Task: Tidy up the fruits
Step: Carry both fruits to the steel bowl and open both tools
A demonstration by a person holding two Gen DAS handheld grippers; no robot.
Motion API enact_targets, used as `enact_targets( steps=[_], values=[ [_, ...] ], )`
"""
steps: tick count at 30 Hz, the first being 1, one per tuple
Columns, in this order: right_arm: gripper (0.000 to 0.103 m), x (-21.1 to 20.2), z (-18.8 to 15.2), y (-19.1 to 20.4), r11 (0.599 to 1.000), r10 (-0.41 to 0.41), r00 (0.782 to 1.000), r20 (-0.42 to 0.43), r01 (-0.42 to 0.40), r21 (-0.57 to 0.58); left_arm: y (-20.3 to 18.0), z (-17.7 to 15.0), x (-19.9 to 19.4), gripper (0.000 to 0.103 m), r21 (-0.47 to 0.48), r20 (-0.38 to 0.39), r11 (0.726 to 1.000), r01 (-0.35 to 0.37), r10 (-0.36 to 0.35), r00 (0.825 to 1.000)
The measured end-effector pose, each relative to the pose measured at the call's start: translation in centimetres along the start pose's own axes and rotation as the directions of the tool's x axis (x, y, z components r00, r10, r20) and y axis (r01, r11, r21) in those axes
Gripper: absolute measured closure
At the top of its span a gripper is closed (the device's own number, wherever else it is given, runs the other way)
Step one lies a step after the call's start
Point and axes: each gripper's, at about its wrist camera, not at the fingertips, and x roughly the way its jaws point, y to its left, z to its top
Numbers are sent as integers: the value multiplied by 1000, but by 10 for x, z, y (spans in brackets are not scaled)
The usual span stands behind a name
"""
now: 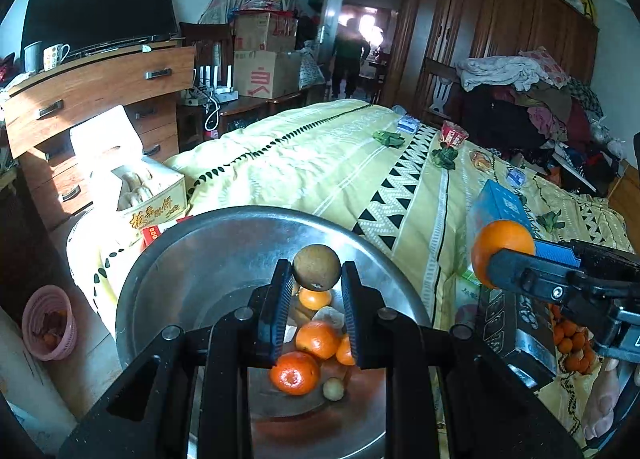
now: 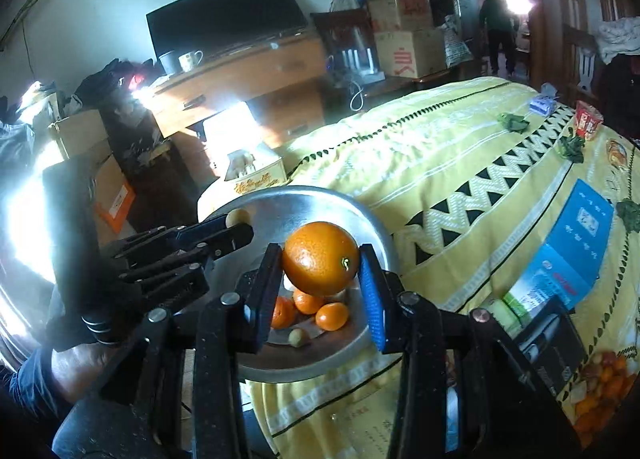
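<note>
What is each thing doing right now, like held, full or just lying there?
Left gripper: shut on the small brown round fruit.
Right gripper: shut on the big orange.
Round metal basin: holds several small oranges.
Blue box: lying flat on the yellow bedspread.

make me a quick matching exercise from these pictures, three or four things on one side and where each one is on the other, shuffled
Things:
1. brown round fruit
2. large orange
3. metal basin
4. blue box

Places:
A. lying flat on the yellow bedspread
B. gripped in the right tongs
C. at the bed's edge, holding small oranges
D. gripped in the left tongs

Pairs: 1-D, 2-B, 3-C, 4-A
</note>
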Motion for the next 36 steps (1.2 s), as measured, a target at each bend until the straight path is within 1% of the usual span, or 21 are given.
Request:
enact_targets(
  steps=[7,12,21,28,29,31,32,34,35,36],
  values=[
    [64,35,-6,11,1000,-3,997,-82,3,-6,19,-10,18,79,-19,-48,1000,-14,13,999],
    [64,54,-10,6,1000,-9,992,-125,11,14,23,-15,33,79,-22,-86,1000,-20,18,996],
    [64,78,-18,6,1000,-15,983,-184,19,22,30,-23,54,79,-20,-148,999,-38,34,988],
    [64,92,-21,11,1000,-12,976,-217,16,17,34,-25,61,78,-26,-175,998,-62,57,983],
    [64,93,-22,10,1000,-11,975,-222,16,18,34,-25,61,76,-26,-176,997,-66,60,982],
    [63,95,-22,11,1000,-11,974,-226,15,17,35,-26,62,65,-30,-180,997,-74,67,981],
    [63,95,-22,12,1000,-9,974,-228,13,17,36,-26,62,57,-31,-181,996,-78,72,981],
    [63,96,-22,13,1000,-10,973,-231,13,13,36,-26,62,55,-34,-182,995,-90,82,980],
    [62,96,-22,13,1000,-14,973,-229,17,12,36,-27,62,51,-35,-185,995,-97,89,979],
    [62,95,-22,12,1000,-14,974,-224,18,14,37,-27,62,45,-38,-188,994,-105,96,978]
  ],
)
